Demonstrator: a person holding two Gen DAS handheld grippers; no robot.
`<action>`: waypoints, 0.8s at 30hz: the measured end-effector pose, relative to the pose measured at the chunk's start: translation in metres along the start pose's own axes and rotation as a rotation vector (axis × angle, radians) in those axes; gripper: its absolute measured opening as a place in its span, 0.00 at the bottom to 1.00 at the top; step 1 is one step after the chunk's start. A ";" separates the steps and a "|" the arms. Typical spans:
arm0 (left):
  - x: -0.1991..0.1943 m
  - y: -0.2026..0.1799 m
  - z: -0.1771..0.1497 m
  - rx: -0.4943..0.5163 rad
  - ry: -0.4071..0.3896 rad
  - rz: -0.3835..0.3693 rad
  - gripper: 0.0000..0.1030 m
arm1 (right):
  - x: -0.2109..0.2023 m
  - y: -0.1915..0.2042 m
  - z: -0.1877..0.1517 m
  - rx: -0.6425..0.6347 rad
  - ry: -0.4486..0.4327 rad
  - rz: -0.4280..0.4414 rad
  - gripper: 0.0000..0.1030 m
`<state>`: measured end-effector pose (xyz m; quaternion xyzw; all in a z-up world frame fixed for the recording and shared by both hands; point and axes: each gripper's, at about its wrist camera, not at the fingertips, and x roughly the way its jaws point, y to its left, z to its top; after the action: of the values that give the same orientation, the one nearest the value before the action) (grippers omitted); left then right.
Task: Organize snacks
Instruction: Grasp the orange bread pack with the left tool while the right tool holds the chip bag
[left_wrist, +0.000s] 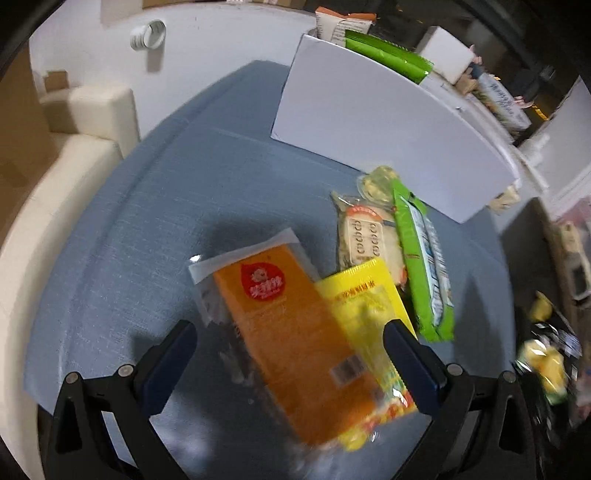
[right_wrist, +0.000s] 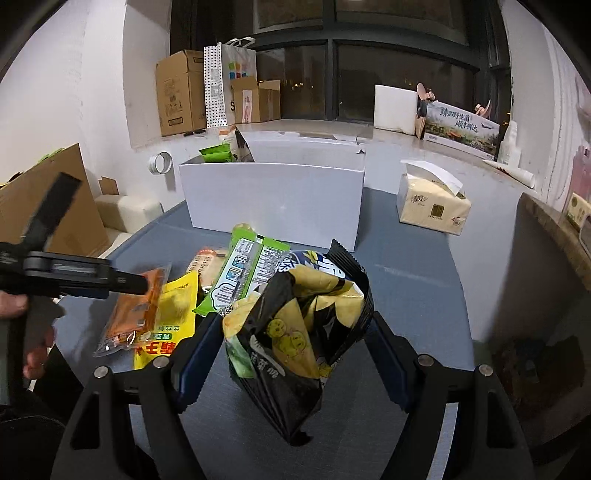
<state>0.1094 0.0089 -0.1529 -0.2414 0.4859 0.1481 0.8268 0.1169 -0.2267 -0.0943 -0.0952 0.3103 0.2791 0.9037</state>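
My left gripper (left_wrist: 291, 332) stands wide open above the blue tablecloth (left_wrist: 147, 206), its jaws straddling two overlapping packets without touching either as far as I can tell. The orange packet (left_wrist: 291, 332) carries a red round logo with small characters too blurred to read and a barcode near its lower end; its long axis runs from 11 o'clock to 5 o'clock. The yellow packet (left_wrist: 369, 314) lies partly beneath its right edge on a similar diagonal; its printed line is illegible.

At 1 o'clock lie a pale cracker pack (left_wrist: 369, 240) and a green bar wrapper (left_wrist: 424, 266), the latter running 12 to 6 with a white nutrition panel facing up. The white box (left_wrist: 388, 122) stands beyond them at 1 o'clock, with green wrappers showing above its rim.

My right gripper (right_wrist: 291, 347) is closed on the black-and-yellow chip bag (right_wrist: 295, 332), held upright, serrated top seal pointing to 12 o'clock. White characters near its top are only partly visible.

A tissue pack (right_wrist: 432, 206) rests at 2 o'clock.
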 end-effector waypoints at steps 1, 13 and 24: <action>0.003 -0.005 0.000 0.006 -0.001 0.011 1.00 | 0.000 0.000 -0.001 0.001 -0.002 0.000 0.79; 0.010 -0.012 -0.010 0.115 -0.001 0.022 0.85 | -0.001 -0.005 -0.006 0.034 -0.002 0.012 0.79; -0.037 0.000 0.015 0.288 -0.121 -0.157 0.13 | -0.002 -0.002 -0.005 0.016 -0.011 0.012 0.79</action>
<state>0.1027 0.0167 -0.1142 -0.1484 0.4312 0.0261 0.8896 0.1143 -0.2306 -0.0968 -0.0846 0.3083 0.2824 0.9045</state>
